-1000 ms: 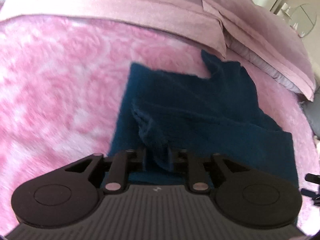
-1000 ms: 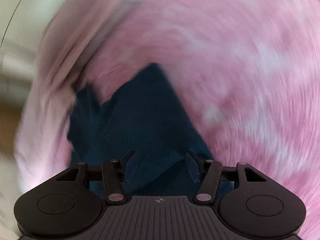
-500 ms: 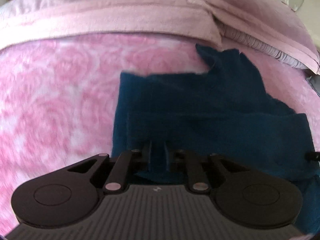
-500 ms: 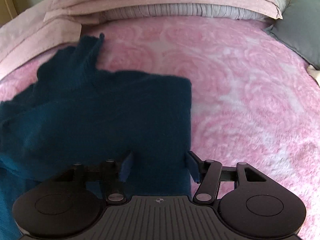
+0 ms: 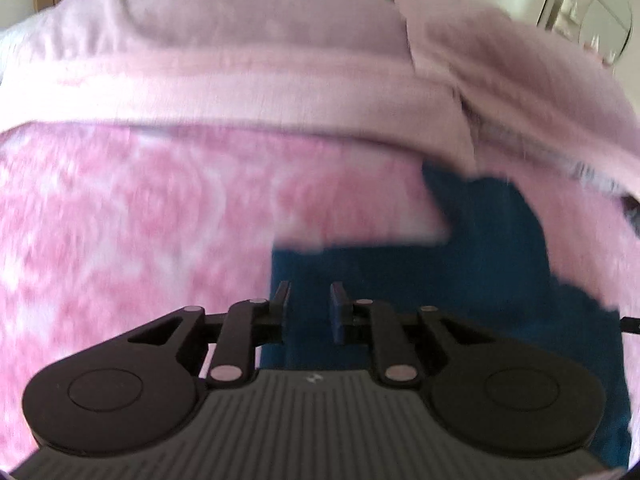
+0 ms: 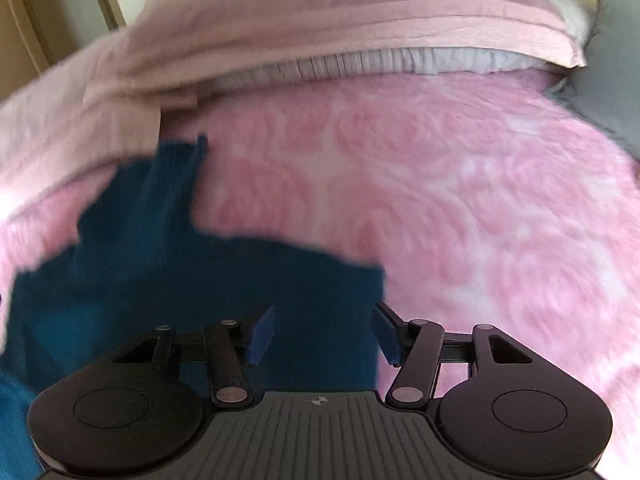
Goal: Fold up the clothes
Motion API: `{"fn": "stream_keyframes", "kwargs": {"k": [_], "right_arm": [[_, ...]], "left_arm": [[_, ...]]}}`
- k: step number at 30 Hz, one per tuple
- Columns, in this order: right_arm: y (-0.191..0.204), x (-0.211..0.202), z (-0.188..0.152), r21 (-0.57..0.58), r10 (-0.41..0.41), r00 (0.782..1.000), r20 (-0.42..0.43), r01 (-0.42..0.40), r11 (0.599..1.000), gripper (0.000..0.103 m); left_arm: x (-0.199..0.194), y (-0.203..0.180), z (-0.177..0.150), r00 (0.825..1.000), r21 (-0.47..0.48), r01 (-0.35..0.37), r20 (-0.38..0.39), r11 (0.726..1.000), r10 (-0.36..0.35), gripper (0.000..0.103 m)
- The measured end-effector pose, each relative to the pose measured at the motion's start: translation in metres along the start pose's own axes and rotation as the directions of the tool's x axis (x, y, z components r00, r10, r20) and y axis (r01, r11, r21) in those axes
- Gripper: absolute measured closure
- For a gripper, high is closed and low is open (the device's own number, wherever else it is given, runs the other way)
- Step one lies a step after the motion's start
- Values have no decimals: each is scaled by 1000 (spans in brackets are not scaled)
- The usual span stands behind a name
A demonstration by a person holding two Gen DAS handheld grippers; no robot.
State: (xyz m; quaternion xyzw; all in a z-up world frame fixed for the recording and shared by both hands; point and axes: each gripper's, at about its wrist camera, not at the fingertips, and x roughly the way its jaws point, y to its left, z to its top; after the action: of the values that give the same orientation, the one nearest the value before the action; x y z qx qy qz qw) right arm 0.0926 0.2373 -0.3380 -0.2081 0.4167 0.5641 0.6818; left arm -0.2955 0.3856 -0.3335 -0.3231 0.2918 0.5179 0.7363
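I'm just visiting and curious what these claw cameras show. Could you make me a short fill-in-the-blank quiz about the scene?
1. The garment being folded is dark ____.
2. It lies on a fluffy ____ blanket.
3. Of the two claws, the ____ claw stands wider apart than the other claw.
4. At the far right of the right claw's view sits a ____ cushion.

Missing words: blue; pink; right; grey

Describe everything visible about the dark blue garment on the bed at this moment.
The dark teal-blue garment looks like a soft knit. It lies mostly flat on the pink rose-patterned blanket, one narrow part reaching up to the pink pillows. Both grippers hang over its near edge, the left gripper opening, the right gripper open; neither visibly pinches it. Motion blur hides finer detail.
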Motion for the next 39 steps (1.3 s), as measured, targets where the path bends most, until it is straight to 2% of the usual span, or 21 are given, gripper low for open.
{"fn": "stream_keyframes", "kwargs": {"k": [4,7,10,14,15,16,17,18,19,22,26,28,29,30,31,32,34,35,37,38,39], "right_arm": [[2,44,50,66,170,985,-18,-169,983,45],[12,82,87,123,299,954,-13,-296,947,45],[22,121,113,196,372,928,-33,-359,913,45],[37,159,129,219,406,911,-73,-383,897,45],[40,168,133,224,414,906,-84,-388,894,48],[46,174,134,207,415,906,-85,-391,897,71],[50,177,135,188,415,905,-96,-393,900,87],[53,178,136,177,413,904,-107,-391,903,94],[53,176,136,168,413,907,-86,-395,903,97],[47,144,129,122,443,897,7,-440,890,97],[36,66,102,16,507,851,135,-513,858,98],[35,27,77,-66,535,831,154,-531,845,98],[34,7,64,-108,549,820,163,-538,836,98],[37,-9,47,-148,552,821,147,-533,833,97],[42,-21,28,-198,540,835,107,-514,835,97],[47,-32,8,-248,524,849,68,-495,833,97],[56,-30,-34,-300,409,909,-78,-412,860,97],[61,-29,-56,-330,342,928,-148,-372,868,97],[64,-22,-85,-352,186,946,-266,-275,895,97],[62,-29,-91,-341,186,954,-235,-261,903,96],[60,-32,-88,-281,210,952,-221,-268,921,93]], "left_arm": [[45,-15,44,990,-15,136,-37,991,-136,70],[88,-28,71,962,-105,249,-87,963,-258,65],[128,-36,85,936,-212,293,-134,932,-325,63],[170,-45,95,919,-283,289,-185,915,-348,64],[176,-47,95,920,-289,280,-193,915,-343,66],[180,-48,95,917,-292,288,-191,912,-351,66],[180,-49,96,909,-287,318,-180,904,-377,76],[181,-51,96,899,-282,348,-170,894,-403,86],[178,-52,97,890,-274,379,-154,884,-429,99],[149,-47,95,860,-231,480,-68,846,-506,100],[87,-36,74,813,-106,582,40,806,-581,100],[49,-31,54,788,-8,614,71,789,-612,100],[31,-30,40,784,43,616,66,787,-618,100],[17,-28,25,785,78,613,44,786,-617,99],[5,-26,8,793,99,606,13,789,-610,99],[0,-22,-11,809,92,588,-39,804,-587,95],[-6,-16,-50,850,77,519,-146,851,-506,93],[-7,-13,-68,867,75,479,-195,875,-458,93],[-16,-5,-89,881,60,439,-225,896,-417,93],[-24,0,-94,882,21,438,-205,899,-425,88],[-30,5,-94,878,-33,445,-181,895,-444,85]]}}
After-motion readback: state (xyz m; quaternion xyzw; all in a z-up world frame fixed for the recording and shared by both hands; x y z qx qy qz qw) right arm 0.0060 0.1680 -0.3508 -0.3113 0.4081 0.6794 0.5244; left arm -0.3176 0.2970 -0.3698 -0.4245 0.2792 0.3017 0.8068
